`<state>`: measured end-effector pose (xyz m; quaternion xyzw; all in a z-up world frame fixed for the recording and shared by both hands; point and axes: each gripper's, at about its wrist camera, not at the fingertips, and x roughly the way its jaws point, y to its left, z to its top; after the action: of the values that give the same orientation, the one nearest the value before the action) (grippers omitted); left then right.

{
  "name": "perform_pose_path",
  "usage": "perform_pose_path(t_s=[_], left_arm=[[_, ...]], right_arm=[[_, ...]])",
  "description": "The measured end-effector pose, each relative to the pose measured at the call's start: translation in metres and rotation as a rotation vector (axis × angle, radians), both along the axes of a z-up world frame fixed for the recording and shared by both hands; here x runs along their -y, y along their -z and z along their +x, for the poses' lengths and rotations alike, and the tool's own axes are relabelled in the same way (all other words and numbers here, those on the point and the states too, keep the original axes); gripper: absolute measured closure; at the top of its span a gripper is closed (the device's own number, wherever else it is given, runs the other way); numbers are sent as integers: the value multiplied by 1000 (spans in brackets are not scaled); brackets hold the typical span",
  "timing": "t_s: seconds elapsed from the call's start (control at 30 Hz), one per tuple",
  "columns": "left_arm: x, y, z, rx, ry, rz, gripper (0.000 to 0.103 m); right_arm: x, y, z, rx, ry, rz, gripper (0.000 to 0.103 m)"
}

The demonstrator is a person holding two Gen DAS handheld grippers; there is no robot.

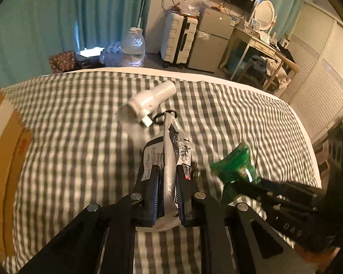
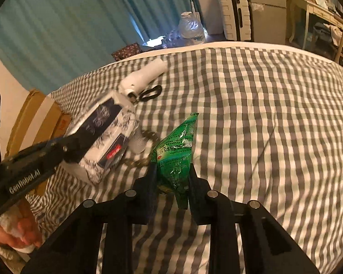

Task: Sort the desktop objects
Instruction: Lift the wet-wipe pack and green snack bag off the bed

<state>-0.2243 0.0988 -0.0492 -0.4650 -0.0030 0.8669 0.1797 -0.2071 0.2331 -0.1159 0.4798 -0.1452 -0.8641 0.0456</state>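
Observation:
My left gripper [image 1: 167, 173] is shut on a white tissue pack [image 1: 169, 155] with a dark floral print, held above the checked bedspread; the right wrist view shows the tissue pack [image 2: 107, 134] at the left. My right gripper [image 2: 173, 171] is shut on a green foil packet [image 2: 177, 153], lifted over the bed; the left wrist view shows the packet [image 1: 236, 164] at the right. A white hair dryer [image 1: 148, 102] lies further back on the bed, with a black hair tie [image 1: 164, 116] beside it. Both also show in the right wrist view: dryer [image 2: 141, 77], hair tie [image 2: 151, 93].
A cardboard box [image 1: 4, 150] stands at the bed's left edge. Beyond the bed are a water jug [image 1: 133, 48], a white suitcase [image 1: 179, 38], a small grey fridge [image 1: 213, 38] and a desk with a chair [image 1: 263, 50]. The grey-white checked bedspread [image 2: 263, 125] stretches to the right.

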Motion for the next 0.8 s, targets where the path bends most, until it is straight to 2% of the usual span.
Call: perform_pose_path(t_s=[0.23, 0.4, 0.47, 0.5, 0.57, 0.63, 0.7, 0.8], left_arm=[[32, -12, 57, -4, -31, 6, 90], [38, 4, 95, 32, -8, -67, 90], [37, 20, 105, 72, 3, -105, 89], [36, 25, 107, 87, 2, -124, 86], [34, 35, 113, 97, -11, -164, 72], [32, 36, 116, 91, -12, -139, 38], [30, 35, 118, 85, -8, -109, 23], [19, 32, 114, 77, 8, -74, 15]], right_arm=[[19, -32, 43, -15, -16, 14, 79], [52, -41, 53, -30, -77, 27, 79], [59, -44, 58, -35, -88, 36, 79], [60, -46, 62, -37, -91, 36, 79], [59, -45, 60, -39, -90, 32, 79], [57, -44, 61, -39, -86, 20, 79], [53, -41, 61, -32, -78, 6, 79], [45, -35, 57, -16, -67, -17, 79]])
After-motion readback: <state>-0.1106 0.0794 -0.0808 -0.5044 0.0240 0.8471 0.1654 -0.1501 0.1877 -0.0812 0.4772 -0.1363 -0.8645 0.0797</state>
